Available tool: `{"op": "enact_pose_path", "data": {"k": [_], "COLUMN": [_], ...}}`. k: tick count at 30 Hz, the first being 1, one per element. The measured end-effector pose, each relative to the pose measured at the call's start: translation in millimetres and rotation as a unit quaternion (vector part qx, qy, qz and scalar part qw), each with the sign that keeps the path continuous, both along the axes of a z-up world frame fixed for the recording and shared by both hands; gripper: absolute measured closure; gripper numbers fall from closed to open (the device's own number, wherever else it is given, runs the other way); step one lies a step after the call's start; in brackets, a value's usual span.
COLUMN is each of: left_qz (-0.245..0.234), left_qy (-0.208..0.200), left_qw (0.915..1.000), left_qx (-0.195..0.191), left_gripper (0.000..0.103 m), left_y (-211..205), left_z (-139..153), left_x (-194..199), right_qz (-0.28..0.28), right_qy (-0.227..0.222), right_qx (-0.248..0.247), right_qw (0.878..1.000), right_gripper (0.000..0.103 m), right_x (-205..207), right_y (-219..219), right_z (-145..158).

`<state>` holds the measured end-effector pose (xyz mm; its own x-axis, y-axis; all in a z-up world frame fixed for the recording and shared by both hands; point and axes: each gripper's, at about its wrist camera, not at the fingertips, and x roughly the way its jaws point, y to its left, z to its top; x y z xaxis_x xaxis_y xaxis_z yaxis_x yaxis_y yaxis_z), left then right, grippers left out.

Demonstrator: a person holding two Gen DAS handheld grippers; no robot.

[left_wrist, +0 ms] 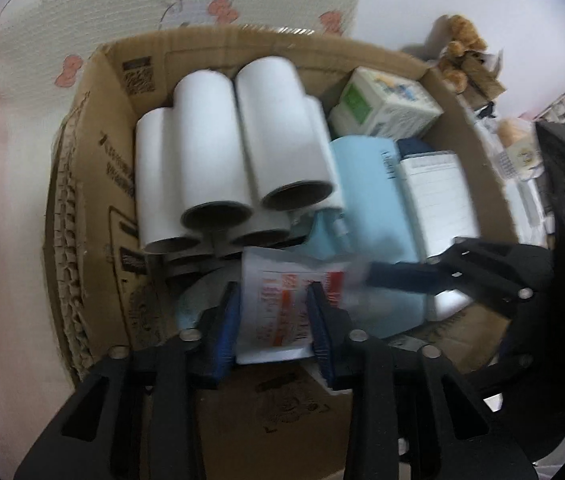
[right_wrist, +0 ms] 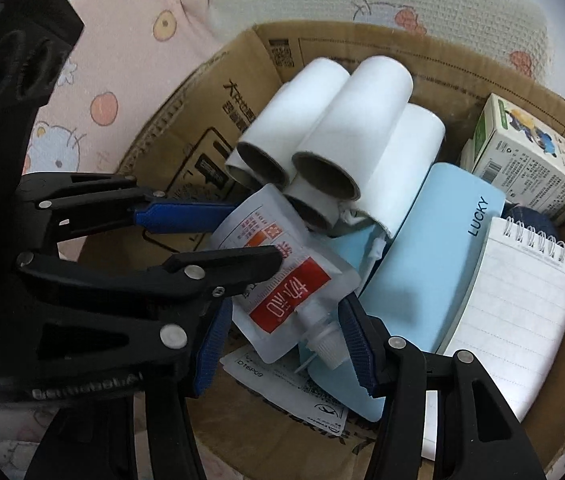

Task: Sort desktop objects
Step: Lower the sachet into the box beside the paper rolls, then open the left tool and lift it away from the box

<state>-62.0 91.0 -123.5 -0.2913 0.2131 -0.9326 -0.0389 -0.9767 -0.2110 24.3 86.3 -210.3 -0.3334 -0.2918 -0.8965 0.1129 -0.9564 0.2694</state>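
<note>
A white pouch with red and orange print (left_wrist: 278,312) (right_wrist: 282,276) hangs over an open cardboard box (left_wrist: 94,184) (right_wrist: 186,120). My left gripper (left_wrist: 274,320) is shut on the pouch; in the right wrist view the left gripper (right_wrist: 242,236) clamps its upper part. My right gripper (right_wrist: 282,344) is open, its blue pads on either side of the pouch's capped spout without pressing it. In the left wrist view one right fingertip (left_wrist: 394,276) reaches in beside the pouch.
The box holds several white paper rolls (left_wrist: 242,152) (right_wrist: 334,140), a light blue LUCKY case (left_wrist: 366,200) (right_wrist: 430,248), a spiral notepad (right_wrist: 514,308), a green and white carton (left_wrist: 386,108) (right_wrist: 530,168) and a printed slip (right_wrist: 282,384). A cartoon-print blanket (right_wrist: 114,72) lies around it.
</note>
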Motion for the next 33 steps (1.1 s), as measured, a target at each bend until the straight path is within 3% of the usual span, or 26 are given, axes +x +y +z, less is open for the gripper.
{"op": "enact_pose_path", "data": {"k": [7,13,19,24,31,33], "left_qz": [-0.003,-0.007,-0.001,0.002,-0.004,0.0], "left_qy": [-0.009,-0.005,0.005,0.064,0.142,0.163], "left_qw": [0.9997,0.9961,0.9977,0.9946,0.9874,0.9844], "left_qx": [-0.024,-0.087,-0.067,-0.082,-0.07,-0.065], "left_gripper": [0.071,0.082,0.083,0.083,0.082,0.078], "left_y": [4,11,3,-1,0,-7], "left_z": [-4,-5,1,19,45,51], "left_x": [-1,-1,2,6,15,21], "right_qz": [0.016,0.025,0.026,-0.001,-0.042,-0.056], "right_qy": [-0.007,-0.004,-0.005,0.007,0.045,0.056], "right_qx": [0.015,0.041,0.047,0.033,0.021,0.029], "right_qw": [1.0,0.999,0.999,0.999,0.998,0.996], "right_gripper": [0.052,0.052,0.052,0.052,0.052,0.052], "right_x": [1,2,-2,-3,-1,1], "right_y": [4,-1,-4,10,12,8], "right_z": [-5,-6,-7,2,26,30]}}
